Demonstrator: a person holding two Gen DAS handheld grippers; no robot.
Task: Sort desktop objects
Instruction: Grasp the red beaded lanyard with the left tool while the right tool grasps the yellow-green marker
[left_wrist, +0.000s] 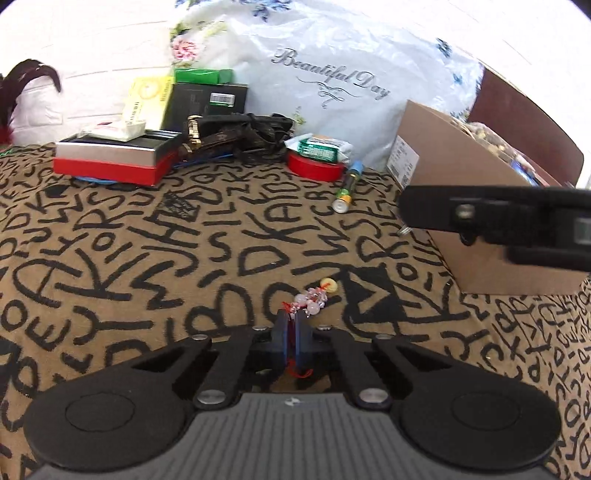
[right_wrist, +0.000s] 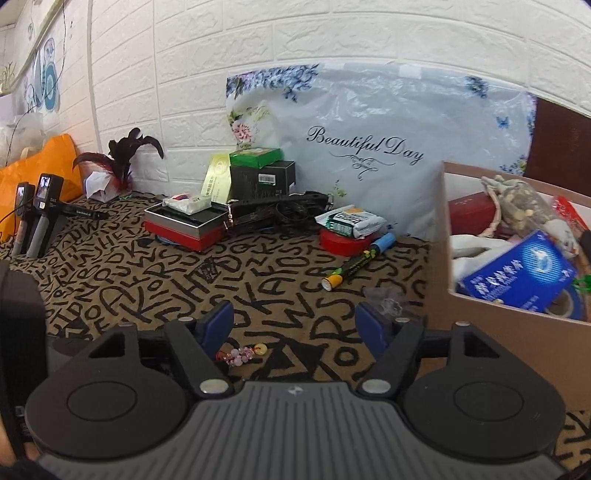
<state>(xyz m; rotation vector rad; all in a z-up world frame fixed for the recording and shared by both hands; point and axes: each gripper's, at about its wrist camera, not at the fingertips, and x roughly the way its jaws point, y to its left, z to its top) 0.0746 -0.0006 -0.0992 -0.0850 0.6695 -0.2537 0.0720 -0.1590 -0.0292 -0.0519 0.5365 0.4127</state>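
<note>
While our left gripper (left_wrist: 291, 332) clamps the bead charm's (left_wrist: 314, 295) red cord, our right gripper (right_wrist: 295, 325) gapes; cardboard box (left_wrist: 476, 206) part-filled, marker (left_wrist: 349, 186) and belt (left_wrist: 221, 134) remain.

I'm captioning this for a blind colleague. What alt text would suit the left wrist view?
The left tool is shut on the red cord of a pink beaded charm lying on a letter-patterned cloth. A marker lies beyond, and a cardboard box stands to the right.
</note>
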